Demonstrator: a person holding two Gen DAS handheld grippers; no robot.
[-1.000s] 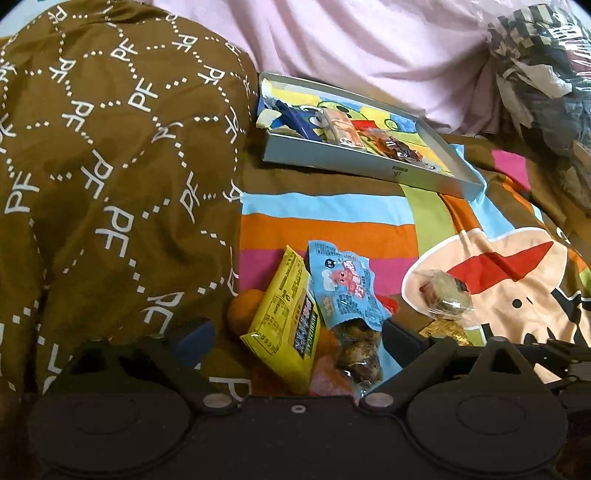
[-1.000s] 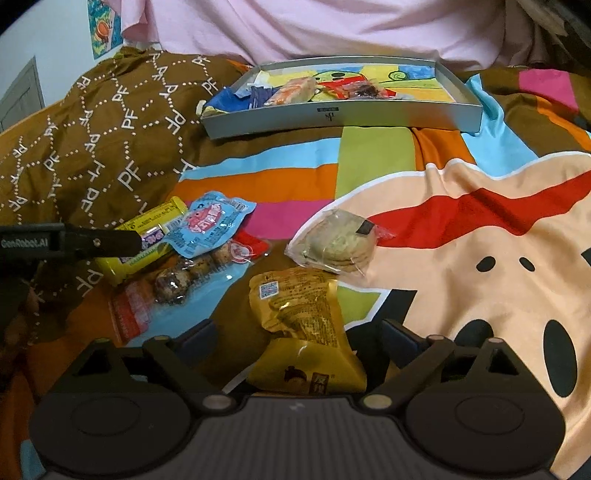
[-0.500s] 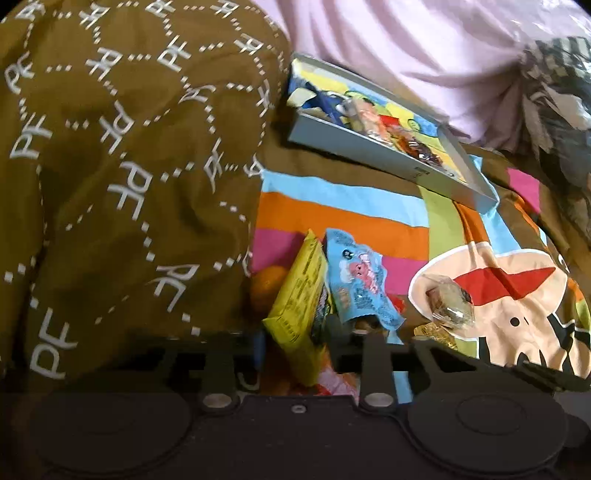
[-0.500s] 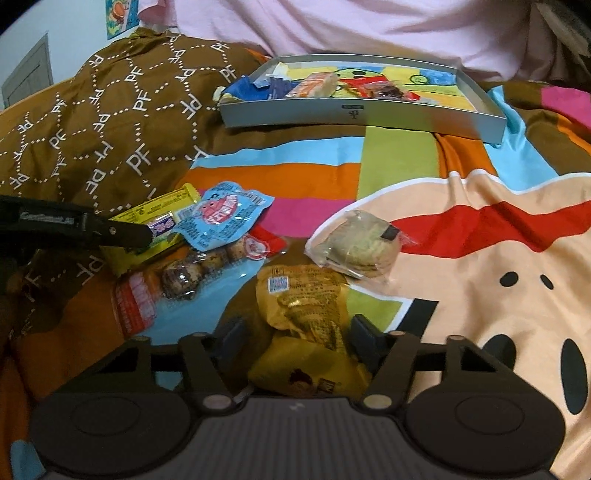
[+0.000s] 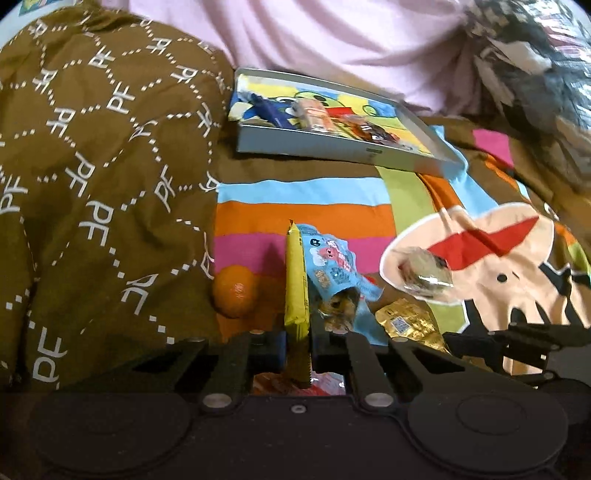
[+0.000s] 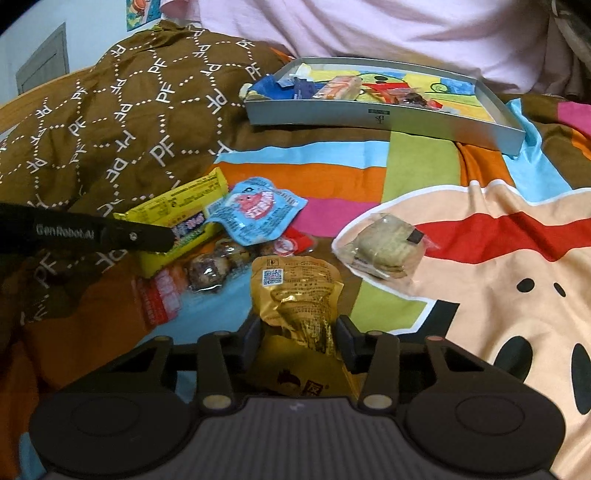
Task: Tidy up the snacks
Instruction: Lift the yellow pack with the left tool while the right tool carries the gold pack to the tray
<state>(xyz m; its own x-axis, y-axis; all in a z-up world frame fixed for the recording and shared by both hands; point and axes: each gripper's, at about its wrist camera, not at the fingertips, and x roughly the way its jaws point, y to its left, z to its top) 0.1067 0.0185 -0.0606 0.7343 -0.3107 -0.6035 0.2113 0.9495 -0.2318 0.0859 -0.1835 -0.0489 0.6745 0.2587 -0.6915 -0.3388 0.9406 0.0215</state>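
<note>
On the bed, the left gripper (image 5: 298, 334) was clamped tight on the near end of a yellow snack packet (image 5: 295, 288), which stood on edge between its pads and tilted up off the striped bedspread (image 5: 303, 212). Just beside the packet on one side lay an orange (image 5: 236, 290), and on the other a blue pouch (image 5: 332, 266) with a pink cartoon figure, overlapping a clear pack of brown round snacks (image 6: 210, 271). The right gripper (image 6: 298, 332) straddled a gold foil packet (image 6: 295, 291), its jaws closing in, the pads at the packet's two sides; I could not tell whether they were pressing on it yet. Near that gold packet, on the cream part of the bedspread's cartoon print, sat a clear-wrapped stack of pale biscuits (image 6: 388, 247), apart from the rest. Farther back, against a pink sheet (image 6: 369, 29), a shallow grey tray (image 6: 369, 118) held several snacks already: blue wrappers (image 6: 288, 86), an orange-and-white bar (image 6: 338, 88) and a dark red-wrapped one (image 6: 410, 98). A brown quilt (image 5: 92, 166) printed with white letters was heaped along the left side.
</note>
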